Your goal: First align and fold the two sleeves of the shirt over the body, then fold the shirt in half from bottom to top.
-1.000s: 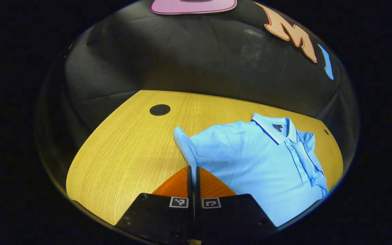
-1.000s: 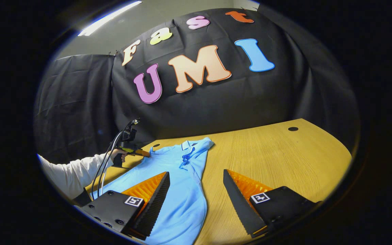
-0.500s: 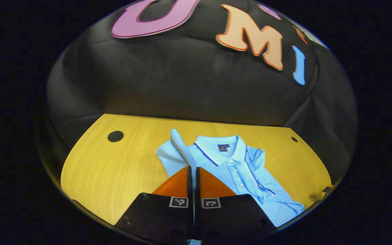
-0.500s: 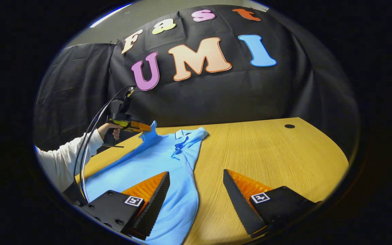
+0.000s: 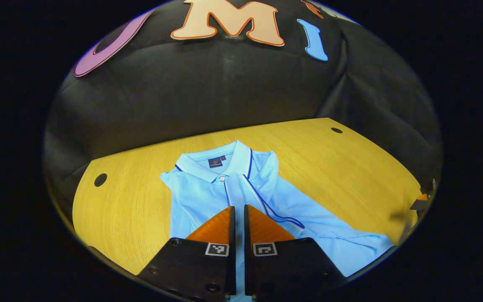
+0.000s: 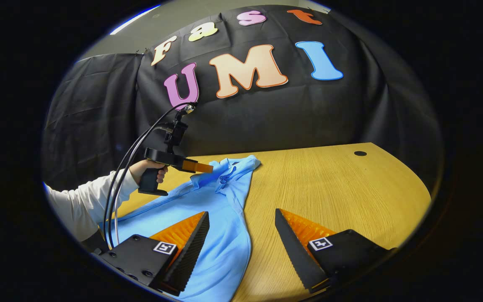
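Bare bench point(image 6: 329, 184) is seen to the right of the shirt point(image 6: 220, 235) in the right gripper view, open from the near edge back to the booth wall point(image 6: 308, 113), broken only by a small dark hole point(image 6: 360, 153) near the far right corner. In the left gripper view a second strip of bare bench is seen left of the shirt, with another hole point(image 5: 100, 180) near its edge. The space above the shirt's collar point(image 6: 229, 167) is taken up by the left gripper point(image 6: 206, 167), its handle held by a hand point(image 6: 147, 170), with cables point(image 6: 120, 184) looping beside the white sleeve point(image 6: 82, 205). The right gripper point(image 6: 241, 226) is held low at the shirt's right edge, its fingers point(image 6: 191, 239) spread wide apart.
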Action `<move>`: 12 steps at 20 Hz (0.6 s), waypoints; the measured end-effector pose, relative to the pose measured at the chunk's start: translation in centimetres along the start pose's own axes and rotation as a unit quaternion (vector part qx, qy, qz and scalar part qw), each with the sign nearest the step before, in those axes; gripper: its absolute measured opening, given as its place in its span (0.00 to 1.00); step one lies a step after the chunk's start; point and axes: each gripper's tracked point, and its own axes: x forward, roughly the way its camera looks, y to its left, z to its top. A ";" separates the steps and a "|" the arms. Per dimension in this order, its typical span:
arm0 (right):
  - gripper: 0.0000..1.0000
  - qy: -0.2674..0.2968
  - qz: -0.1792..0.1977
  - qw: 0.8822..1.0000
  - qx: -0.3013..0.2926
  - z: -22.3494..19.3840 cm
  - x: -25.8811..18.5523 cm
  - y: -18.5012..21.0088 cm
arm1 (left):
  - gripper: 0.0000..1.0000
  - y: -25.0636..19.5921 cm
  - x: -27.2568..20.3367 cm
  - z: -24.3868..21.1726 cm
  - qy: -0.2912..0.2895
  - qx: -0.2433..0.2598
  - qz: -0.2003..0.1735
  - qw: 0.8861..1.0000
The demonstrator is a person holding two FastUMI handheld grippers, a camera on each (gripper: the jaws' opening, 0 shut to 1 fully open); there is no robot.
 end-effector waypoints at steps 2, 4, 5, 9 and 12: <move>0.99 -0.001 0.001 1.000 -0.002 -0.1 0.0 0.1 | 0.18 0.2 -1.6 0.6 -0.015 0.000 0.007 1.000; 0.99 0.002 0.001 1.000 -0.004 -0.2 0.1 0.3 | 0.51 0.7 -3.7 0.9 -0.034 0.002 0.021 0.999; 0.99 0.005 0.002 1.000 -0.004 -0.5 0.1 0.5 | 0.75 1.1 -5.1 0.7 -0.043 -0.001 0.034 0.998; 0.99 0.017 0.008 1.000 -0.013 -1.4 -1.2 1.9 | 0.95 0.7 -11.9 -1.1 -0.060 -0.011 0.037 0.997; 0.99 0.039 0.012 0.999 -0.026 -2.9 -3.1 3.0 | 0.95 -0.1 -17.6 -4.2 -0.069 -0.014 0.036 0.997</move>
